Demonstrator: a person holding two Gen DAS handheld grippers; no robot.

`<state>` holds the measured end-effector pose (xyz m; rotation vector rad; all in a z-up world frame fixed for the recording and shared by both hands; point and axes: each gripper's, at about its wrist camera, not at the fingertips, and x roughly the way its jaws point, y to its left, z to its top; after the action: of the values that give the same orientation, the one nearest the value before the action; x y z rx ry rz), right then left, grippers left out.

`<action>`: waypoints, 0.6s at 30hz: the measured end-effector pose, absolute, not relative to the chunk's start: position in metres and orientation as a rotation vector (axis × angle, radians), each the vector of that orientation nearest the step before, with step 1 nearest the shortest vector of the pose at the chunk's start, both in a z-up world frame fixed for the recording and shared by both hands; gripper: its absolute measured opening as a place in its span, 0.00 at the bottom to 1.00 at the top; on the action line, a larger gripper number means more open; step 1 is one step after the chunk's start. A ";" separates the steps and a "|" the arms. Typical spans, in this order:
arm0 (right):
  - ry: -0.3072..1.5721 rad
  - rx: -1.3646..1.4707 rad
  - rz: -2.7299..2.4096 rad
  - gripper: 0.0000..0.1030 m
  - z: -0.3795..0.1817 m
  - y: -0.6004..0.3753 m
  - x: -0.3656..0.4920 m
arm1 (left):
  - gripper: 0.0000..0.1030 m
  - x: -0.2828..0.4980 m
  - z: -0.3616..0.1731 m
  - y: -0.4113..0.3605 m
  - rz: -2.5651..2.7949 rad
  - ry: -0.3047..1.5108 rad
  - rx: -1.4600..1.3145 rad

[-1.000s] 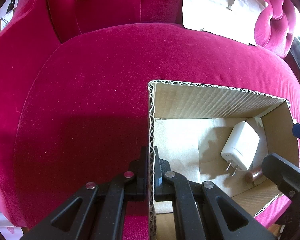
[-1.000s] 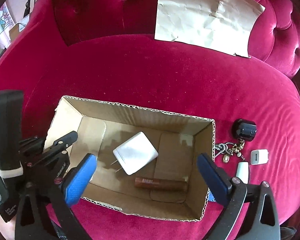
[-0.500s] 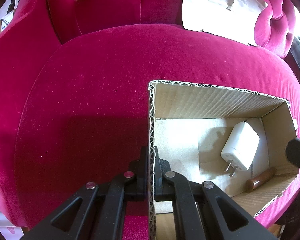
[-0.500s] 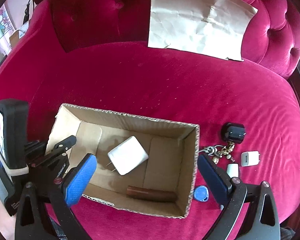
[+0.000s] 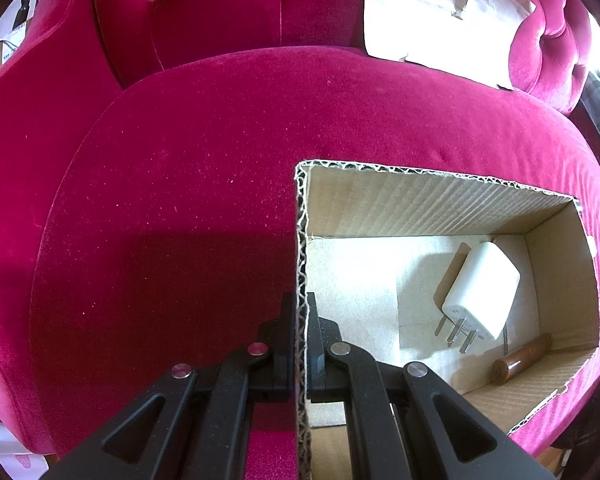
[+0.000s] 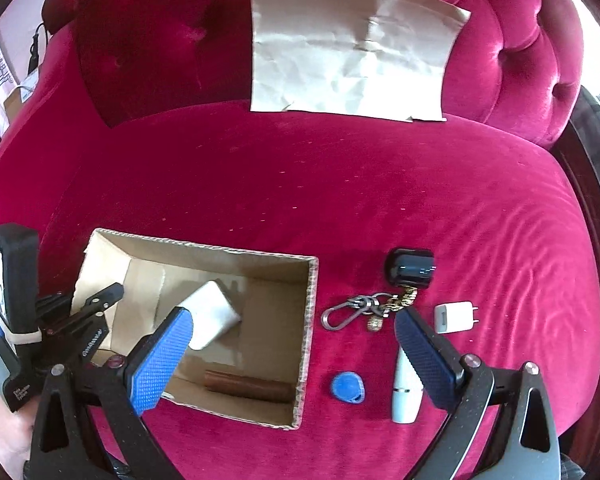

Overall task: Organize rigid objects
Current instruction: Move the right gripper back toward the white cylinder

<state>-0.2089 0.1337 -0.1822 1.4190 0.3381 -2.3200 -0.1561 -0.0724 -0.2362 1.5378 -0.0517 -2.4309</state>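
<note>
1. Crimson velvet sofa (image 6: pixel 340 200) filling both views, a creased sheet of brown paper (image 6: pixel 352 40) propped against its tufted back.
2. Open cardboard box (image 6: pixel 220 250) on the seat cushion, already holding a white plug charger (image 5: pixel 480 292) and a brown tube (image 5: pixel 520 360) lying along the near wall.
3. Left claw (image 5: pixel 300 344) pressed together on the box's left wall, one finger inside and one outside, steadying it.
4. Right claw (image 6: pixel 292 344) spread wide and empty, blue pads (image 6: pixel 160 364) apart, hanging above the gap between the box's right wall and the loose items.
5. Loose items on the cushion just right of the box: a black round case (image 6: pixel 410 268), a key ring with carabiner (image 6: pixel 360 308), a small white adapter (image 6: pixel 456 316), a white tube (image 6: pixel 404 388) and a blue key fob (image 6: pixel 348 388).
6. Likely step in hand: choosing the next loose item for the box (the fob and the white tube lie nearest).
7. To do it well: centre on one item, straight down, pads either side of its narrow width, pressing slightly into the soft velvet so thin pieces do not slip; white tube gripped across, not along; left grip kept firm so the box does not slide.
</note>
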 end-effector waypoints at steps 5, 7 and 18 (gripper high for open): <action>0.335 1.420 -2.338 1.00 -0.181 0.147 -0.213 | 0.02 -0.155 -0.235 -0.074 -2.432 -0.051 1.536; 0.333 1.422 -2.349 1.00 -0.180 0.154 -0.214 | 0.02 -0.152 -0.234 -0.074 -2.433 -0.052 1.534; 0.312 1.447 -2.395 1.00 -0.182 0.187 -0.222 | 0.02 -0.151 -0.234 -0.075 -2.427 -0.060 1.529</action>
<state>-0.2217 0.1874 -0.1819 1.4470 0.3116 -2.3952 -0.1514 -0.0746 -0.2344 1.5286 -0.0595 -2.4269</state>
